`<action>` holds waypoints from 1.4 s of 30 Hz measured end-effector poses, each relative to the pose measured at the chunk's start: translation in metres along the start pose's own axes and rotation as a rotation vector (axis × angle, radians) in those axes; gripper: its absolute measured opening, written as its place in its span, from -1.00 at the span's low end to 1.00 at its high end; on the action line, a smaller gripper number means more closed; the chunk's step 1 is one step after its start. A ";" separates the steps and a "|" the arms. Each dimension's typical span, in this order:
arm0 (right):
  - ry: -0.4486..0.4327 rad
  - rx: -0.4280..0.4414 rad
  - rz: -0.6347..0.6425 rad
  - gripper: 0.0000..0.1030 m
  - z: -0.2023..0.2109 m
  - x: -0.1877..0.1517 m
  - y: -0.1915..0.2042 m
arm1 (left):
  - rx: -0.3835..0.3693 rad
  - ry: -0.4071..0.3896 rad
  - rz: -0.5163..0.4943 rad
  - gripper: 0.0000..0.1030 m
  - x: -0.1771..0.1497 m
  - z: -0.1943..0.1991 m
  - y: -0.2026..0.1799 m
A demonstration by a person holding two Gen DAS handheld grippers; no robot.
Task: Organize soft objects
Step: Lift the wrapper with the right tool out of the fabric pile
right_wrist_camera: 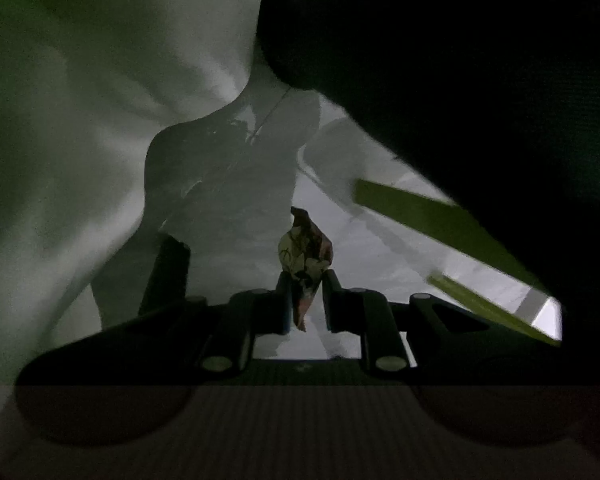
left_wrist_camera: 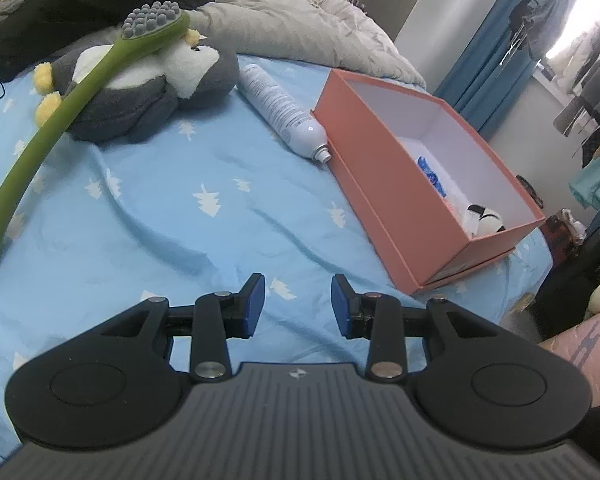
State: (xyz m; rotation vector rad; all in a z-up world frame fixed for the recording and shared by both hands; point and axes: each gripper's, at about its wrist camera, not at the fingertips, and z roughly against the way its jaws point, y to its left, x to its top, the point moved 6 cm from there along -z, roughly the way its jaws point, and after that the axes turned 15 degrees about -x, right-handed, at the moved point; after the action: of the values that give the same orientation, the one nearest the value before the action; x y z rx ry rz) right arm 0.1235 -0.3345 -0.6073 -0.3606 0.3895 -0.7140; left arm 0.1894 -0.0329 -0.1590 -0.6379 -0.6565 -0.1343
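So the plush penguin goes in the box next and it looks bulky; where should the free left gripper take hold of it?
Probably the near, lower edge of the plush penguin, coming in low from the front. Its body looks too wide for the open left gripper, but that soft rim can bunch between the fingers. The green massage stick lies across its top, blocking a grab from above.

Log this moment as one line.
left gripper: open, empty, above bedsheet | right gripper: shut on patterned cloth scrap | box: open
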 end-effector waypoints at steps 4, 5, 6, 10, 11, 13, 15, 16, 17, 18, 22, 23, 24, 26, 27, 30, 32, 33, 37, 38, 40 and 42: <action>-0.032 -0.012 -0.003 -0.65 0.015 0.000 -0.010 | -0.016 -0.009 -0.017 -0.20 0.002 0.004 -0.005; -0.043 -0.016 -0.002 -0.65 0.020 -0.003 -0.010 | -0.020 -0.011 -0.020 -0.20 0.002 0.005 -0.007; -0.056 -0.020 -0.001 -0.65 0.025 -0.003 -0.013 | -0.023 -0.014 -0.023 -0.20 0.002 0.006 -0.008; -0.078 -0.024 -0.012 -0.65 0.042 -0.010 -0.023 | -0.041 -0.024 -0.021 -0.20 0.000 0.009 -0.010; -0.081 -0.019 -0.017 -0.65 0.043 -0.013 -0.021 | -0.046 -0.023 -0.021 -0.20 0.000 0.009 -0.010; -0.086 -0.006 -0.025 -0.65 0.052 -0.018 -0.021 | -0.056 -0.022 -0.025 -0.20 -0.001 0.009 -0.012; -0.094 0.009 -0.027 -0.65 0.060 -0.021 -0.021 | -0.065 -0.023 -0.030 -0.20 -0.001 0.010 -0.014; -0.095 0.018 -0.024 -0.65 0.061 -0.020 -0.019 | -0.069 -0.025 -0.032 -0.20 -0.002 0.010 -0.015; -0.095 0.032 -0.023 -0.65 0.064 -0.022 -0.019 | -0.074 -0.027 -0.034 -0.20 -0.002 0.011 -0.016; -0.092 0.039 -0.025 -0.65 0.072 -0.025 -0.022 | -0.077 -0.030 -0.035 -0.20 -0.002 0.012 -0.016; -0.080 0.075 -0.020 -0.65 0.095 -0.033 -0.033 | -0.086 -0.043 -0.035 -0.20 -0.002 0.016 -0.017; -0.081 0.087 -0.017 -0.65 0.100 -0.035 -0.035 | -0.087 -0.047 -0.035 -0.20 -0.002 0.018 -0.017; -0.077 0.100 -0.015 -0.65 0.104 -0.035 -0.037 | -0.089 -0.052 -0.034 -0.20 -0.002 0.019 -0.016; -0.080 0.120 -0.009 -0.65 0.112 -0.036 -0.038 | -0.091 -0.059 -0.030 -0.20 -0.003 0.022 -0.015; -0.086 0.128 -0.002 -0.65 0.117 -0.036 -0.039 | -0.092 -0.063 -0.027 -0.20 -0.003 0.023 -0.014; -0.115 0.159 0.010 -0.65 0.135 -0.035 -0.043 | -0.100 -0.076 -0.017 -0.20 -0.004 0.028 -0.013; -0.117 0.186 0.009 -0.65 0.147 -0.036 -0.048 | -0.106 -0.080 -0.009 -0.20 -0.006 0.030 -0.012; -0.114 0.201 0.004 -0.65 0.151 -0.036 -0.051 | -0.107 -0.082 -0.007 -0.20 -0.007 0.030 -0.012; -0.146 0.230 0.012 -0.65 0.173 -0.039 -0.063 | -0.112 -0.085 -0.002 -0.20 -0.010 0.035 -0.010; -0.153 0.239 0.012 -0.65 0.177 -0.040 -0.065 | -0.112 -0.086 -0.002 -0.20 -0.011 0.036 -0.010; -0.161 0.254 0.012 -0.65 0.186 -0.042 -0.070 | -0.111 -0.089 -0.006 -0.20 -0.011 0.040 -0.011; -0.192 0.248 0.017 -0.65 0.195 -0.044 -0.078 | -0.114 -0.094 -0.009 -0.20 -0.010 0.043 -0.012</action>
State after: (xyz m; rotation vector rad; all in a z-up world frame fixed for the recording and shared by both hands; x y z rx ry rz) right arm 0.1397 -0.3225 -0.3936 -0.1882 0.1200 -0.6951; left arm 0.1554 -0.0174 -0.1328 -0.7542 -0.7461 -0.1512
